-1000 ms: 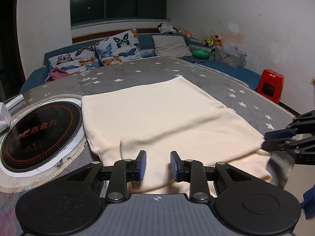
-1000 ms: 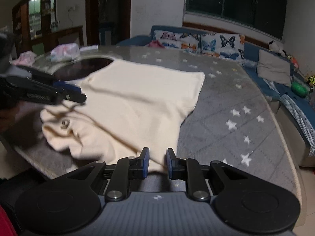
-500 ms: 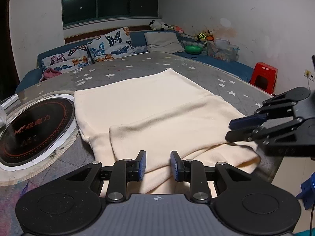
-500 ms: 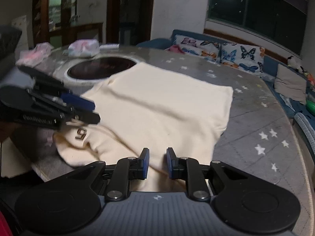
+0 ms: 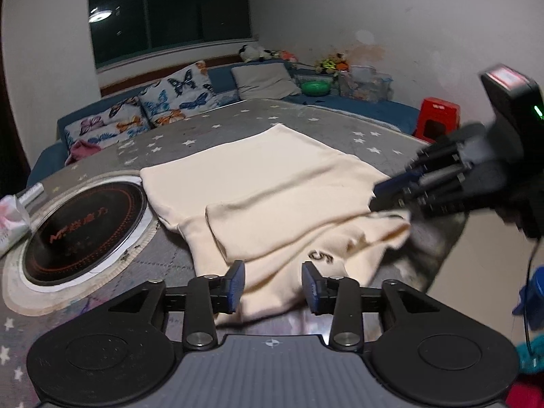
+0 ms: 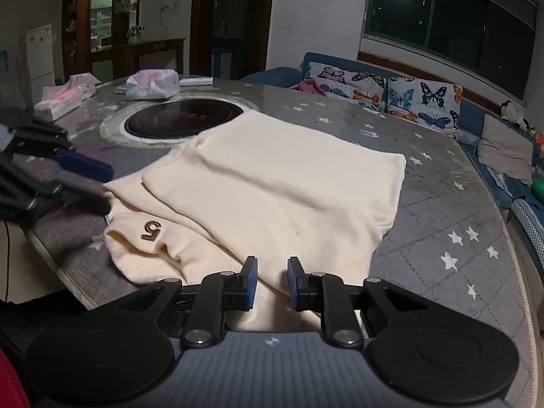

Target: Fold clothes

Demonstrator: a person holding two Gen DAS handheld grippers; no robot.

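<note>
A cream garment lies folded on the grey star-patterned table. A brown "5" mark shows on its lower layer near the table edge. My left gripper stands open over the near hem, the cloth lying loose between its fingers. In the right wrist view the left gripper sits just off the garment's left edge, its jaws apart. My right gripper pinches the garment's near edge. In the left wrist view the right gripper holds up a corner, blurred.
A round black hob is set into the table beside the garment. Tissue packs lie beyond it. A sofa with butterfly cushions runs behind the table, and a red stool stands at the right. The table edge runs close by.
My left gripper's fingers have spread and let go of the hem. The garment's lower layer with the "5" now shows in the left wrist view. The right gripper has swung closer with the corner.
</note>
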